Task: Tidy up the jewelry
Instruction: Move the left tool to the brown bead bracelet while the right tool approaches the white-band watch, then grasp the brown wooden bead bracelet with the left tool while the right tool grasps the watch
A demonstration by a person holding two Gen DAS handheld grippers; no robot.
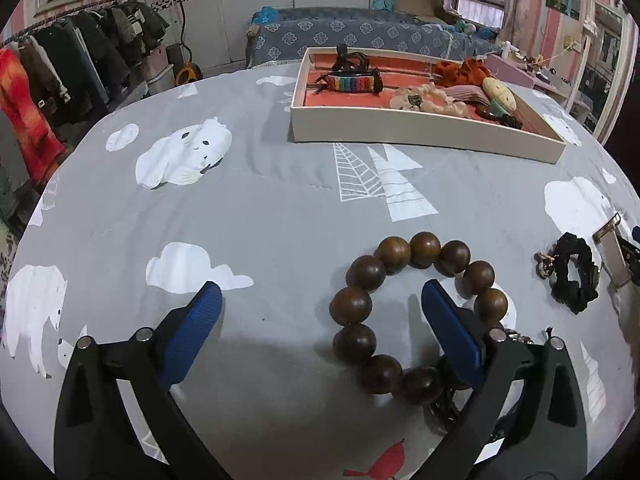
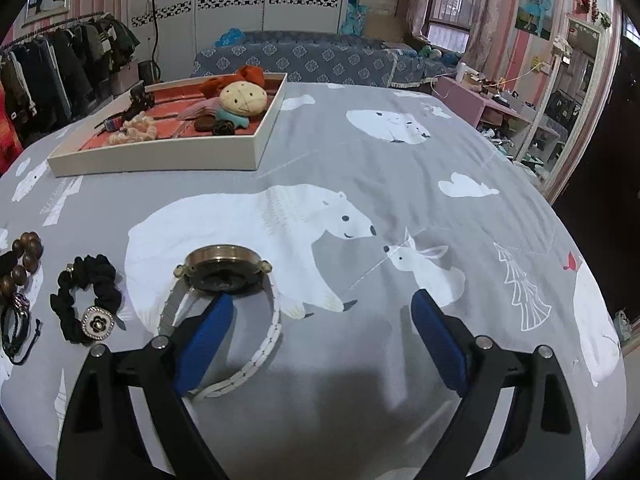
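A bracelet of large brown wooden beads [image 1: 366, 273] lies on the grey bedspread. My left gripper [image 1: 322, 292] is open over it: the right blue finger sits inside the bead ring and the left finger stands well outside, so the ring's left side lies between them, untouched. A watch [image 2: 226, 268] with a gold case and white strap lies in the right wrist view. My right gripper [image 2: 322, 304] is open, its left finger over the strap loop and nothing pressed between the pads. A white tray [image 1: 420, 132] with an orange lining holds several hair ties and bracelets.
A black scrunchie [image 2: 88, 292] with a flower charm lies between the beads and the watch. A black cord bracelet [image 2: 16, 332] lies near the beads [image 2: 26, 256]. The tray [image 2: 160, 156] stands at the far side. Clothes rack at left, dresser and mirror at right.
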